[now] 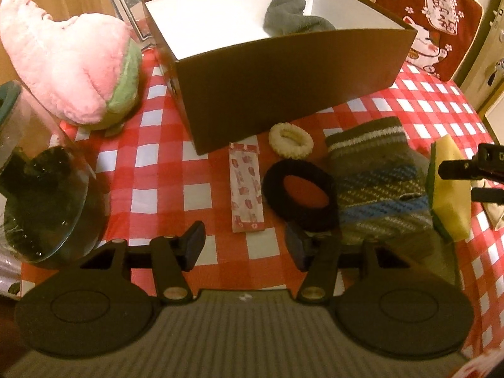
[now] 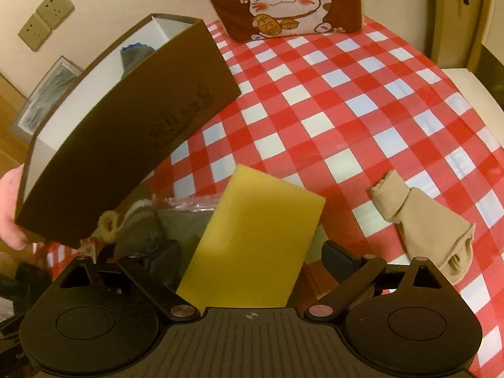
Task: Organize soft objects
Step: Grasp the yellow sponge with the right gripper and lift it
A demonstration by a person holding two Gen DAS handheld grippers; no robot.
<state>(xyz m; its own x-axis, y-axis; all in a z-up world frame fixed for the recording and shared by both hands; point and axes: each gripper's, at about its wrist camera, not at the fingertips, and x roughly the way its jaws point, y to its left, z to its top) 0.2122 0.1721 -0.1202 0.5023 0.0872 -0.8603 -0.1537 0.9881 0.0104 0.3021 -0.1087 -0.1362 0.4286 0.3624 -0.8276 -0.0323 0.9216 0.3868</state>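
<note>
1. Left gripper point(image 1: 244, 245): jaws wide apart, nothing between them, held low over the red-and-white checked tablecloth point(image 1: 163, 154).
2. Right gripper point(image 2: 252, 260): jaws spread on either side of a yellow sponge point(image 2: 252, 236); the pads do not appear to touch it, so no grip is seen.
3. Just ahead of the left gripper: a black hair tie point(image 1: 299, 198), overlapping the edge of a striped knit sock point(image 1: 381, 182). A small printed packet point(image 1: 246, 189) lies flat to its left.
4. Slightly farther: a cream hair tie point(image 1: 291, 141), near the front corner of the box.
5. Right of the sponge in the right wrist view: a tan stocking point(image 2: 425, 223), crumpled, apart from the rest.
6. Left edge: a glass jar point(image 1: 41, 201) tipped on its side; behind it, a pink plush toy point(image 1: 72, 63).
7. Far: a brown box point(image 1: 283, 85), open-topped, white inside, with a grey sock point(image 1: 293, 12) in it.
8. Beyond the table: a red cat-print cushion point(image 2: 286, 3).
</note>
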